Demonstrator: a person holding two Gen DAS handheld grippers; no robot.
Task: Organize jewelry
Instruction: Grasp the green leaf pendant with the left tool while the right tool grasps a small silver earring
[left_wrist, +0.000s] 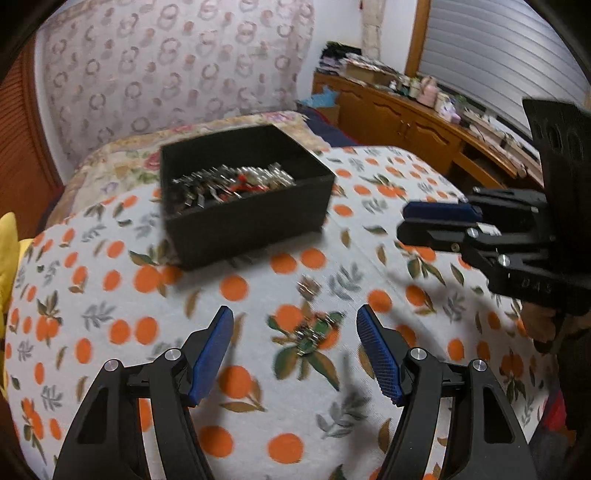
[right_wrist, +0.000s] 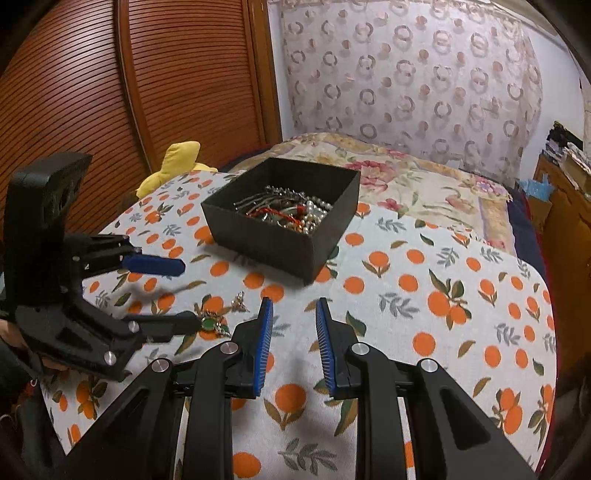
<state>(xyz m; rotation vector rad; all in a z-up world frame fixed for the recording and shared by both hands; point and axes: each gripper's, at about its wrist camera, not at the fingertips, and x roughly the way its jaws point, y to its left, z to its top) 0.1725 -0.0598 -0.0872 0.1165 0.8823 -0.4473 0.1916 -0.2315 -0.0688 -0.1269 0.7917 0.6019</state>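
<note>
A black open box (left_wrist: 251, 218) full of mixed jewelry (left_wrist: 236, 181) stands on the orange-print cloth; it also shows in the right wrist view (right_wrist: 280, 243). A green-stoned piece (left_wrist: 314, 332) lies on the cloth between the fingers of my left gripper (left_wrist: 295, 325), which is open and just above it. A small silver piece (left_wrist: 308, 286) lies a little beyond. In the right wrist view the green piece (right_wrist: 210, 325) and silver piece (right_wrist: 238, 301) lie beside the left gripper's lower finger (right_wrist: 173, 321). My right gripper (right_wrist: 293, 317) is open and empty, over bare cloth.
The orange-print cloth (right_wrist: 443, 295) covers a rounded bed surface, with a floral blanket (right_wrist: 406, 177) behind the box. A yellow soft item (right_wrist: 177, 162) lies at the left edge. A wooden slatted wardrobe (right_wrist: 147, 74) stands left and a cluttered wooden dresser (left_wrist: 406, 110) right.
</note>
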